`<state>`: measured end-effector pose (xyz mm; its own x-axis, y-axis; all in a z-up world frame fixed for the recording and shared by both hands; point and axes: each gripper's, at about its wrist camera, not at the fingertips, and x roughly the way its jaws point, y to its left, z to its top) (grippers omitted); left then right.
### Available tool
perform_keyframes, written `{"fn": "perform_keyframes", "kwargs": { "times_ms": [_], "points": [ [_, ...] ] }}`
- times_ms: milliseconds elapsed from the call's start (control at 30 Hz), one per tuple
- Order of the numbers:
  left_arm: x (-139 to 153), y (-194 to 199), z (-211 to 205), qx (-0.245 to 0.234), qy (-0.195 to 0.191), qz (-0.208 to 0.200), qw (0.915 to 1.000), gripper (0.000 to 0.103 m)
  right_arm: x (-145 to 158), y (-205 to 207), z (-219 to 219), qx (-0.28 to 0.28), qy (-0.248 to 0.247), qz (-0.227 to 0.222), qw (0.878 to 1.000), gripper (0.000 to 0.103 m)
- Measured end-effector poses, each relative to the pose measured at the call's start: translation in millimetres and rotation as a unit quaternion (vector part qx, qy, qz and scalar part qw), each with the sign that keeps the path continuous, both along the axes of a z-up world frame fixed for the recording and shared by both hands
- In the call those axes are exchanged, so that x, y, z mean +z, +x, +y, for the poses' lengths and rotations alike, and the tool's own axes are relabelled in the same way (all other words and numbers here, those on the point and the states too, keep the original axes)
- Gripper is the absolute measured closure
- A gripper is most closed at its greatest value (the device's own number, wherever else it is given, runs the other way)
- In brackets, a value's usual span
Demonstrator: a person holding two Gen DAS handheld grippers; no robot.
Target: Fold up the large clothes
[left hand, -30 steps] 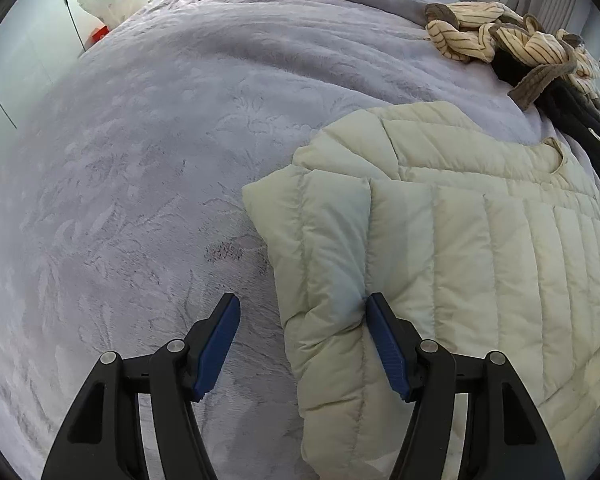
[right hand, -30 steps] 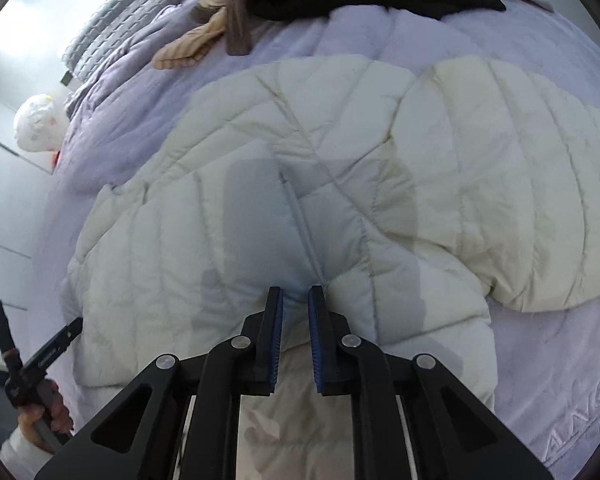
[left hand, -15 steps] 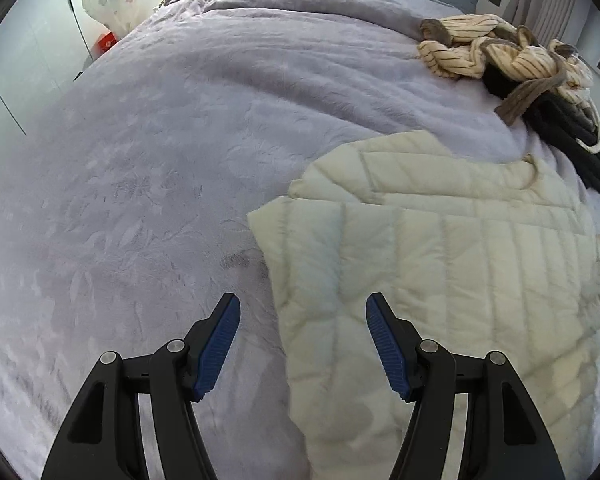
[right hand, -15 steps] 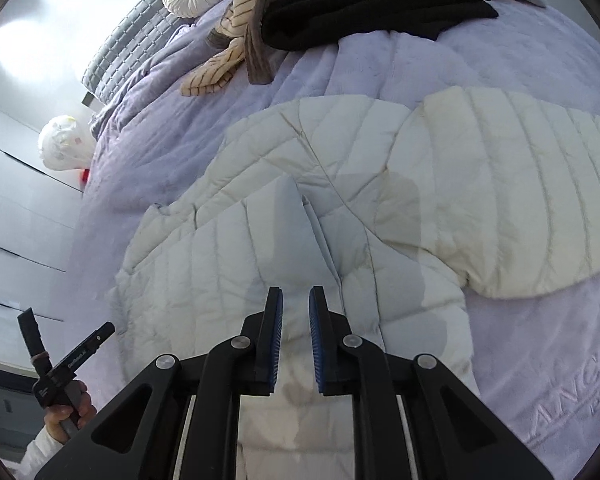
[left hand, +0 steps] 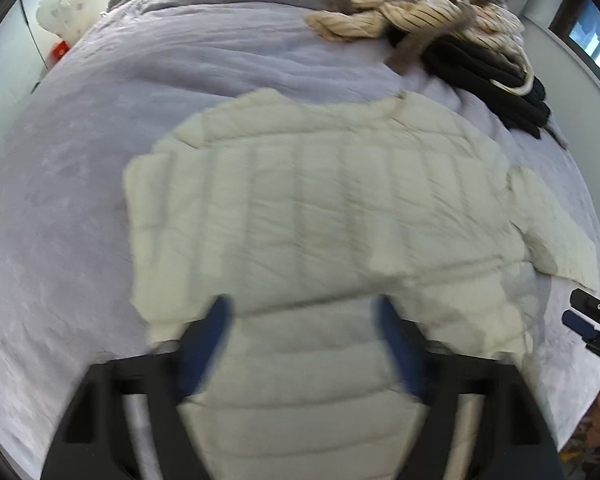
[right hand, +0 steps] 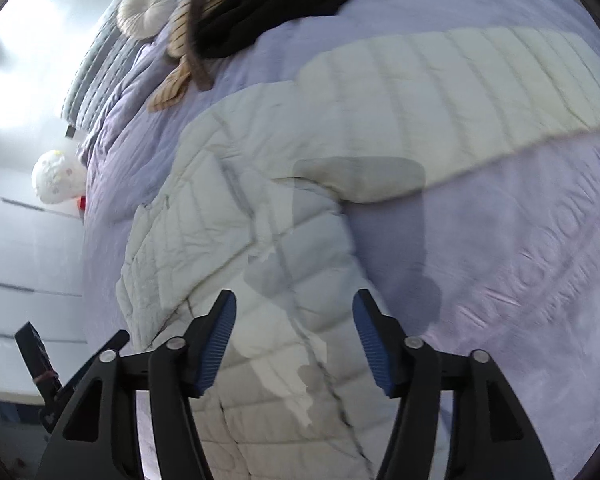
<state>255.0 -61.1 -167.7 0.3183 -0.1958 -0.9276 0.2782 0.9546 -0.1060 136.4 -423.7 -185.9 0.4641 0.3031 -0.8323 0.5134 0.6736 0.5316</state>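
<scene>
Both claws, off the jacket (left hand: 320, 216) since a sec ago, hang above it on the bed (left hand: 80, 200): left claw (left hand: 308, 344) & right claw (right hand: 294, 344) opening, nothing gripped.

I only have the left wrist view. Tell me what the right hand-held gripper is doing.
Observer: The right hand-held gripper is opening above the jacket; its pads pinch nothing.
Operator: Report on the sleeve at that side.
Observer: The sleeve lies stretched out flat on the bedspread, not folded in.
Operator: Check the bedspread there.
Observer: Raised lettering runs across it, right of the gripper.
</scene>
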Motion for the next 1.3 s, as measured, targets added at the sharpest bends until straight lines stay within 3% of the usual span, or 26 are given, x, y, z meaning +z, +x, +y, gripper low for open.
{"fn": "perform_keyframes", "kwargs": {
  "times_ms": [33,100,333,467,767,933,1300],
  "points": [
    [0.8,-6.2,-5.7,0.001,-0.004,-0.004,1.0,0.001,-0.4,-6.2,-5.4,-0.007,0.003,-0.001,1.0,0.03],
    [0.9,-15.6,-19.7,-0.011,-0.005,-0.009,0.9999,0.001,-1.5,-19.3,-18.3,-0.024,0.009,-0.005,1.0,0.021],
    [-15.5,-32.8,-67.5,-0.055,0.015,0.023,0.9981,0.001,-9.8,-60.2,-67.3,-0.112,0.026,-0.022,0.993,0.019],
    [-26.4,-32.6,-93.4,-0.069,0.024,0.041,0.9965,0.001,-17.2,-77.5,-91.7,-0.152,0.025,-0.028,0.988,0.0],
    [-26.2,-42.6,-137.6,-0.092,0.022,0.04,0.9947,0.001,-25.3,-87.1,-141.2,-0.203,-0.007,-0.056,0.978,0.0],
    [-24.0,-48.2,-160.6,-0.104,0.021,0.035,0.9937,0.001,-53.2,-74.7,-179.9,-0.229,0.068,-0.042,0.97,0.0],
    [-29.1,-43.9,-182.9,-0.113,0.012,0.038,0.9928,0.001,-87.2,-38.9,-223.8,-0.305,0.205,-0.147,0.918,0.0]
  ]
}}
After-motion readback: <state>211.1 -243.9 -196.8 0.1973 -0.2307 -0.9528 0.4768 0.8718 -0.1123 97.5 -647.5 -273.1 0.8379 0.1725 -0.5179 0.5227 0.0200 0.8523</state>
